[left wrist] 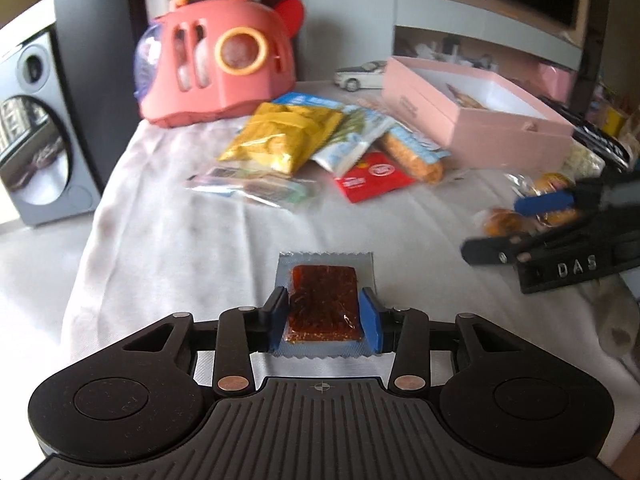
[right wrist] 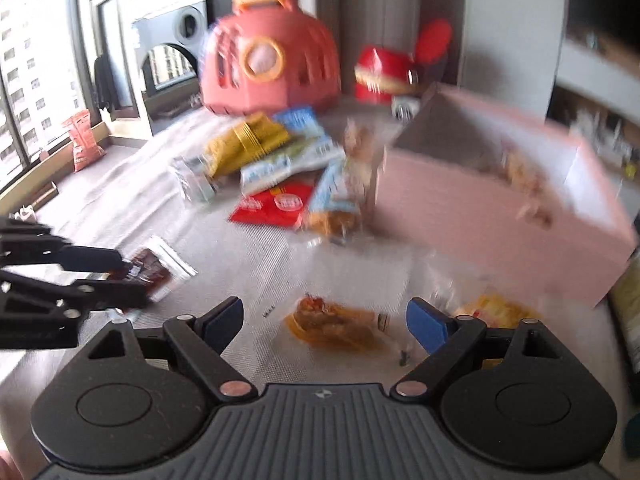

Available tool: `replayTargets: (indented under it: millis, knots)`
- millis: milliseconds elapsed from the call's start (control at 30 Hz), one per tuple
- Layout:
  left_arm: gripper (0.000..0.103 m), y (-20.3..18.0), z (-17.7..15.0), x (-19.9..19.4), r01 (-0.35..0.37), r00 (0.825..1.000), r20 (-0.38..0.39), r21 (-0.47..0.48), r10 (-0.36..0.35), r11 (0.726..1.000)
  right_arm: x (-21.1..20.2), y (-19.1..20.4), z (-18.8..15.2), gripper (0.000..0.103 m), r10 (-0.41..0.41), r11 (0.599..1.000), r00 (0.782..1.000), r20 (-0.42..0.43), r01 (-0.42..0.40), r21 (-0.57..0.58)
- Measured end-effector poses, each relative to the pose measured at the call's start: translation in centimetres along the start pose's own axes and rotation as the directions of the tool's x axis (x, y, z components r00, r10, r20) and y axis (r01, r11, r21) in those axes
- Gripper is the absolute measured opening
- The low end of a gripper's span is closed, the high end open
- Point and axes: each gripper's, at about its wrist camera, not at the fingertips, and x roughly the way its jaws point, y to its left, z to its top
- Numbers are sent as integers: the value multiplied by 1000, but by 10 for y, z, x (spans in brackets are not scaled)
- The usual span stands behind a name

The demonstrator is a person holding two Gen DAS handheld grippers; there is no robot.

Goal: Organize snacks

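Two handheld grippers work a cloth-covered surface strewn with packaged snacks.

The left gripper has its blue pads against both sides of a dark red-brown snack bar in a clear wrapper lying on the cloth. The right gripper stands wide open, holding nothing, over a blurred orange pastry in clear wrap. Beyond, a pile of yellow, blue and red snack packets sits just beside an open pink rectangular box.
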Motion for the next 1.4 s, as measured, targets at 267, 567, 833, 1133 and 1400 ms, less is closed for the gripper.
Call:
replayTargets:
  millis: [267, 567, 833, 1133, 1400]
  knots:
    - [45, 14, 2, 0, 31, 999, -13, -52, -31, 998, -47, 23, -20, 90, 289, 954, 957, -6, -288, -77]
    - [44, 17, -4, -2, 42, 999, 17, -90, -40, 995, -12, 24, -6, 76, 81, 988, 997, 18, -78, -132]
    - [44, -1, -1, -2, 22, 1000, -4, -21, -22, 1000, -5, 44, 1, 27, 96, 971, 995, -31, -101, -216]
    - [44, -67, -7, -8, 183, 983, -40, 101, -180, 978, -55, 1, -37, 26, 20, 990, 998, -55, -27, -136]
    - [44, -84, 1, 5, 162, 986, -46, 82, -159, 983, -75, -27, -63, 77, -35, 999, 999, -19, 34, -37]
